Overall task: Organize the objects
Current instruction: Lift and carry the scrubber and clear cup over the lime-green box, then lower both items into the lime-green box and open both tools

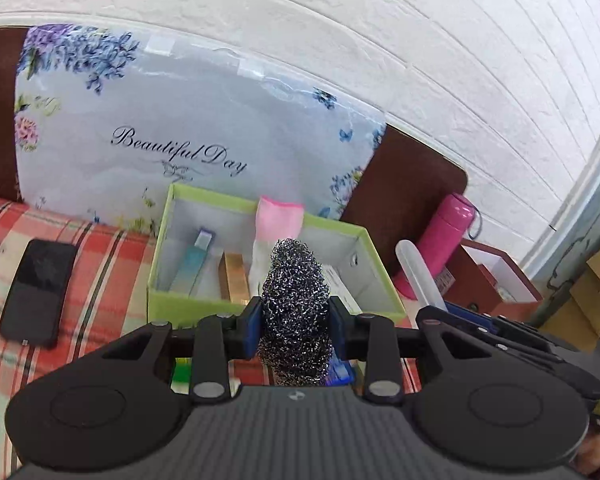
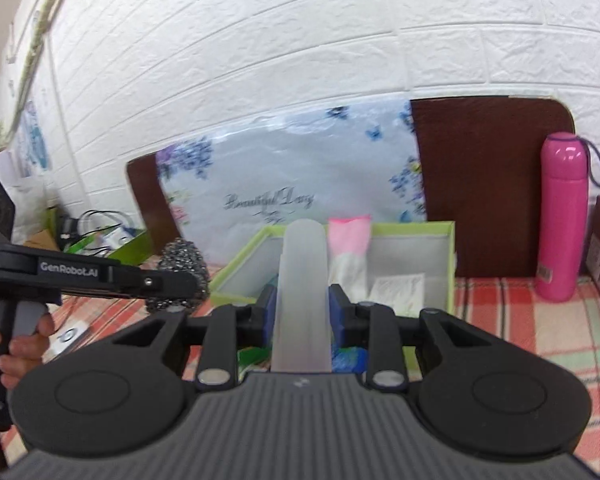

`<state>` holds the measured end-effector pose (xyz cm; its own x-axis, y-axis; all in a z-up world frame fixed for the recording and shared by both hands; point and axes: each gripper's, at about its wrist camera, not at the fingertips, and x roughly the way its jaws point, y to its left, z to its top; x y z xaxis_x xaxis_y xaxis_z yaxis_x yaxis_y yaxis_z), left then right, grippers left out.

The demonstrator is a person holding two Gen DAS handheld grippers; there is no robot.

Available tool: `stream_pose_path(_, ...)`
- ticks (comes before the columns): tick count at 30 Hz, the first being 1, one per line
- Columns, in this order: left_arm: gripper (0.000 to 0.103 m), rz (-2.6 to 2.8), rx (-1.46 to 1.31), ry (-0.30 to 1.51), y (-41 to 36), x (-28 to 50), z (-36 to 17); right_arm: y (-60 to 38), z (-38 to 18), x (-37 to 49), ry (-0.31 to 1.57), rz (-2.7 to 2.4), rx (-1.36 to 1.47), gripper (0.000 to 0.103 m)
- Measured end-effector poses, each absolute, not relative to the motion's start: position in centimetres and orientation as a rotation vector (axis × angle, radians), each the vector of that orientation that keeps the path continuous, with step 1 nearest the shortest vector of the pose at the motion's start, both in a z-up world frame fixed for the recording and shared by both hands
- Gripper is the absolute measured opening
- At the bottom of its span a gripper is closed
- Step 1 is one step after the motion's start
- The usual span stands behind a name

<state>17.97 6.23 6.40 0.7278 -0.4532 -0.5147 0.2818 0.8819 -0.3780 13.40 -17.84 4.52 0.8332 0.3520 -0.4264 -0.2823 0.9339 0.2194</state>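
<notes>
Both tongs are clenched on a load. Left wrist view: the left gripper (image 1: pixel 294 320) at lower centre squeezes a steel wool scourer (image 1: pixel 294 300) between its blue pads, its top standing up in front of the green-rimmed box (image 1: pixel 188 308) at mid-frame — a pink-and-white glove (image 1: pixel 278 224), a teal tube (image 1: pixel 196 264) and a gold bar (image 1: pixel 234 280) lie inside. A black phone (image 1: pixel 38 292) rests on the plaid cloth (image 1: pixel 100 280) at left.

Right wrist view: the right gripper (image 2: pixel 302 312) at centre grips a translucent white tube (image 2: pixel 302 292) — upright before the box. A pink flask (image 2: pixel 562 216) stands at right; a hand (image 2: pixel 16 344) at the left edge holds the other tool.
</notes>
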Motion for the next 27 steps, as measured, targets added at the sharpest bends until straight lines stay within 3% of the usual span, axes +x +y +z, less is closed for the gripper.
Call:
stream_pose_path(10,0.035,-0.334,-0.229,0.731,5.0,28.7,4.1,-18.4,1.3,21.7,0.507,0.226,0.051,0.027)
stream_pose_path(20,0.037,-0.328,-0.135,0.831,4.2,32.5,0.0,-17.7,-3.2,26.8,0.614,0.215,0.022,0.027)
stream_pose_path(23,0.051,-0.365,-0.131,0.824,4.0,32.3,-0.3,-17.4,-4.0,27.1,0.621,0.218,0.003,0.027)
stream_pose_path(27,0.062,-0.371,-0.151,0.813,3.5,31.8,0.0,-17.4,-3.9,26.3,0.614,0.234,-0.015,0.052)
